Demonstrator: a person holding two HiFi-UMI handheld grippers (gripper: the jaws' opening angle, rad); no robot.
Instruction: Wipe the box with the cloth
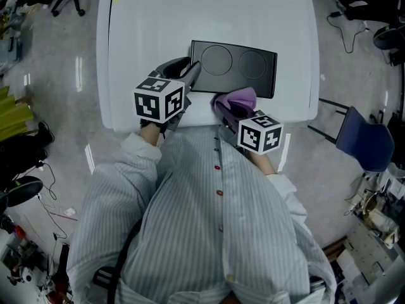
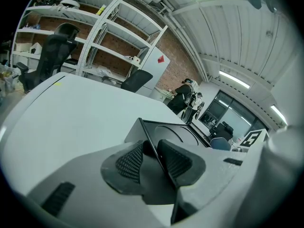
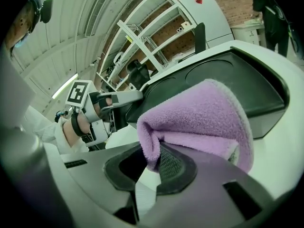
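Observation:
A flat black box (image 1: 253,84) with two round recesses in its top lies on the white table (image 1: 139,37), near the front edge. My left gripper (image 1: 192,75) is at the box's near left corner. In the left gripper view its jaws (image 2: 151,152) straddle the thin edge of the box (image 2: 171,133) with a gap at the left pad, so it stands open. My right gripper (image 1: 229,111) is shut on a folded purple cloth (image 1: 238,98) at the box's near edge. In the right gripper view the cloth (image 3: 204,113) rises from the pads (image 3: 171,165) and hides part of the box (image 3: 228,77).
A blue chair (image 1: 364,144) stands right of the table, and cables lie on the floor. White shelving (image 2: 95,37) and office chairs (image 2: 52,56) stand beyond the table's far side. A person (image 2: 183,96) stands far off. The table's front edge is just under my grippers.

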